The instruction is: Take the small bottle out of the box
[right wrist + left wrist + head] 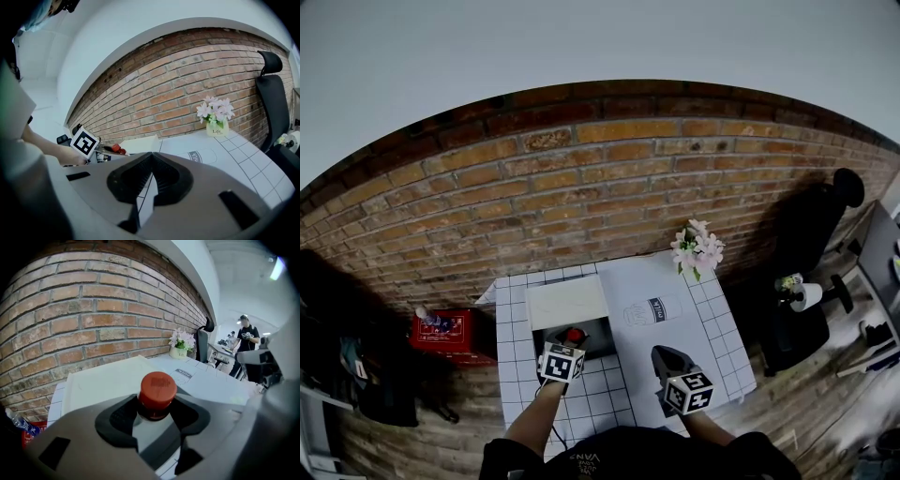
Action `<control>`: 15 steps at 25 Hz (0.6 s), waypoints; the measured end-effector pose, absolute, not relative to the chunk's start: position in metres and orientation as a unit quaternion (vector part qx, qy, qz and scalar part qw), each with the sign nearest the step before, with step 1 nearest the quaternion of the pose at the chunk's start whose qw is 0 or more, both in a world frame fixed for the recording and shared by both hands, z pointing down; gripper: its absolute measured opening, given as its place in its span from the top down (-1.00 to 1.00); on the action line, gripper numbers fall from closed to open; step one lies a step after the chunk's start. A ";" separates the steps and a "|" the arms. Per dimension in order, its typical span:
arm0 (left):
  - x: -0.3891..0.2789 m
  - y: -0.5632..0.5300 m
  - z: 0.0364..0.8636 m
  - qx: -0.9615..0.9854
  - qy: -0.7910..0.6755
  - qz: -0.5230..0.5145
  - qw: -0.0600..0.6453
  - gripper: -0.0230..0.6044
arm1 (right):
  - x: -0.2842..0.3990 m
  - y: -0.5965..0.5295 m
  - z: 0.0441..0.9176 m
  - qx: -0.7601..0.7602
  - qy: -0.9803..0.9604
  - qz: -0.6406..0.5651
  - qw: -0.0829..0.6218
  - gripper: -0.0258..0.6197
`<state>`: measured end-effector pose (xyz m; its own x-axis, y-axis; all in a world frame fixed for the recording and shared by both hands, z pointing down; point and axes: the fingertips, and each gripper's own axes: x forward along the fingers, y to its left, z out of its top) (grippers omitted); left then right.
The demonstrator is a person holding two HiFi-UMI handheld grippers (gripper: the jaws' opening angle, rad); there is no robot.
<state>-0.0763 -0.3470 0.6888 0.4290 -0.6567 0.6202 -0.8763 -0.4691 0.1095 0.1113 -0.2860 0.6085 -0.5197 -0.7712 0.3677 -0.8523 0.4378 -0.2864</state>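
The small bottle point(157, 390) has a red cap and stands between my left gripper's point(154, 412) jaws, whose pads press on its neck below the cap. In the head view the red cap point(574, 335) shows over the dark open box point(598, 345), whose white lid point(567, 302) is folded back toward the wall, and my left gripper point(569, 341) sits at the box's near edge. My right gripper point(662, 353) hovers over the table to the right of the box. Its jaws point(151, 157) are shut on nothing. The right gripper view also catches the bottle point(116, 148).
A white tiled table point(712, 328) stands against a brick wall. On it are a flower pot point(697, 251) at the back right and a printed bottle outline point(653, 310). A red crate point(442, 333) sits on the floor to the left, an office chair point(811, 225) to the right. A person point(246, 341) stands far off.
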 end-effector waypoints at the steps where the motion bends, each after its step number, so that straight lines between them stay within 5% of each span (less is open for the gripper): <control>1: -0.079 -0.345 0.684 0.820 -0.470 0.252 0.210 0.21 | 0.108 -0.283 0.608 0.482 -0.843 0.222 0.090 0.92; 15: -0.117 -0.304 0.637 0.851 -0.453 0.205 0.167 0.21 | 0.054 -0.243 0.602 0.503 -0.835 0.213 0.065 0.92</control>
